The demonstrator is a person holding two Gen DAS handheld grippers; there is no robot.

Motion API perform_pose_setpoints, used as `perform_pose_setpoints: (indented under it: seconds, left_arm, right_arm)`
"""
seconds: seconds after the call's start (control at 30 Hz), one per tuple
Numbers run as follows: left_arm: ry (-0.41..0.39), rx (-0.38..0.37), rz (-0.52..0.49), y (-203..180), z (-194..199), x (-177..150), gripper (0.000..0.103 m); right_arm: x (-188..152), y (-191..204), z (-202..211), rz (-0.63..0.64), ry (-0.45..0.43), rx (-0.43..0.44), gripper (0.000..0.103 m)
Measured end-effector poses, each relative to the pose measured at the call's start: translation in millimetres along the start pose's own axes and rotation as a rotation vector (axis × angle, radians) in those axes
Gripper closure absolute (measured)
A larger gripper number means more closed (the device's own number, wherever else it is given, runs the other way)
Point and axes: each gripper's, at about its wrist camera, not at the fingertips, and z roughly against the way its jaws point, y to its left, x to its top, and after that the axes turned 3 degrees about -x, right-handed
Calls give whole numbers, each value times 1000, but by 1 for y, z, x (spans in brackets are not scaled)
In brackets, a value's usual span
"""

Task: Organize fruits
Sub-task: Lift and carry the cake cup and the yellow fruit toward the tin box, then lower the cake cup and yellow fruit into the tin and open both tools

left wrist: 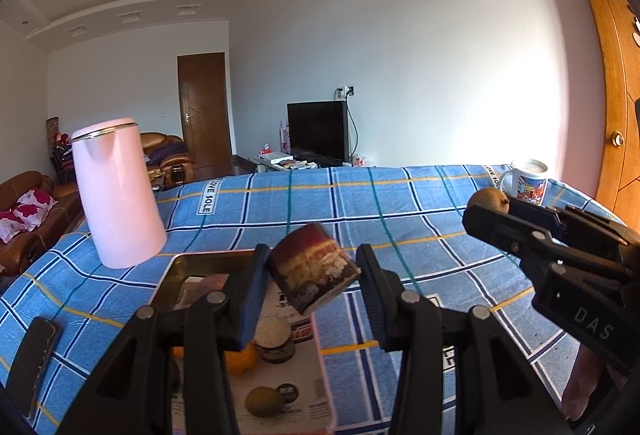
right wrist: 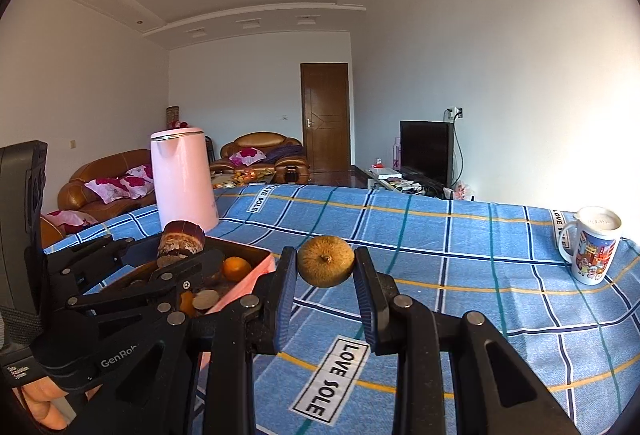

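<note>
Currently both grippers are loaded and held above the table. Left gripper [left wrist: 314, 275] is clamped on a dark red-brown cylindrical chunk [left wrist: 314, 271], probably a cut sugarcane piece, though I can't be sure; it sits tilted between the pads, pale cut band showing, held over the near edge of the tray [left wrist: 176, 267]. Right gripper [right wrist: 325, 269] is clamped on a small round brown fruit [right wrist: 325, 261], stem nub facing the camera, raised clear of the blue plaid tablecloth [right wrist: 440, 255].

The tray is a shallow metal box with pinkish outer walls in the right wrist view. Inside it: an orange [right wrist: 236, 268], plus a couple of round cut pieces I can't identify. In the left wrist view a greenish-brown round fruit [left wrist: 264, 400] lies on printed paper [left wrist: 304, 387] just beside the tray, and a short dark-rimmed cylinder [left wrist: 274, 341] stands nearer the gripper.

Farther out: pink kettle [left wrist: 120, 195] stands upright on the cloth behind the tray, to its left. Printed mug [right wrist: 592, 249] stands well apart at the far right of the table. Dark phone [left wrist: 34, 363] lies flat near the left table edge.

Background: brown leather sofas with floral cushions, wooden door, black TV on a low stand. A hand [right wrist: 40, 405] shows at the lower left of the right wrist view, gripping the left tool's handle.
</note>
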Motion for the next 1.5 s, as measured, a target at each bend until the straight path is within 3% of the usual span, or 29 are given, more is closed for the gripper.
perform_pose_setpoints:
  seconds: [0.5,1.5]
  left_arm:
    - [61,82,80,76,12,-5,57]
    - [153,61,89,106,7,-28,57]
  right_arm:
    - [12,62,-26,61,36,129,73]
    - [-20,116,-84,133,263,165,72]
